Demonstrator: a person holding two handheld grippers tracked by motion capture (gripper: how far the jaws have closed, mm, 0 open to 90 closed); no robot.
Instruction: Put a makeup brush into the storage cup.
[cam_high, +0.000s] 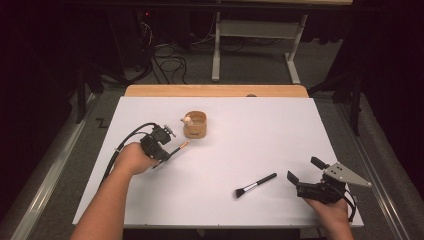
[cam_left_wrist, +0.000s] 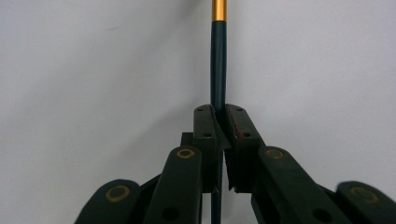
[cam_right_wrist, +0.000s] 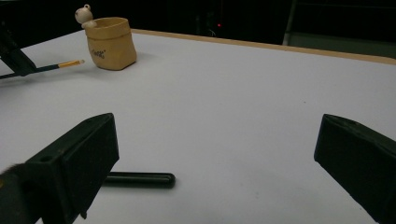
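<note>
Left gripper (cam_high: 167, 152) jaws pinch thin brush (cam_high: 177, 147) beside cup (cam_high: 195, 125), ready to drop in. Right gripper (cam_high: 306, 175) jaws wide apart, waiting.

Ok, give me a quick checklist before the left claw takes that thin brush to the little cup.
1. Left claw shut on the thin brush: ok.
2. Brush runs straight out between the pads, gold band ahead: ok.
3. Bear cup upright, mouth open: ok.
4. Table bare between brush tip and cup: ok.
5. Right claw open, off to the side near the black brush: ok.
6. Whether the cup is empty inside: cannot tell.
</note>
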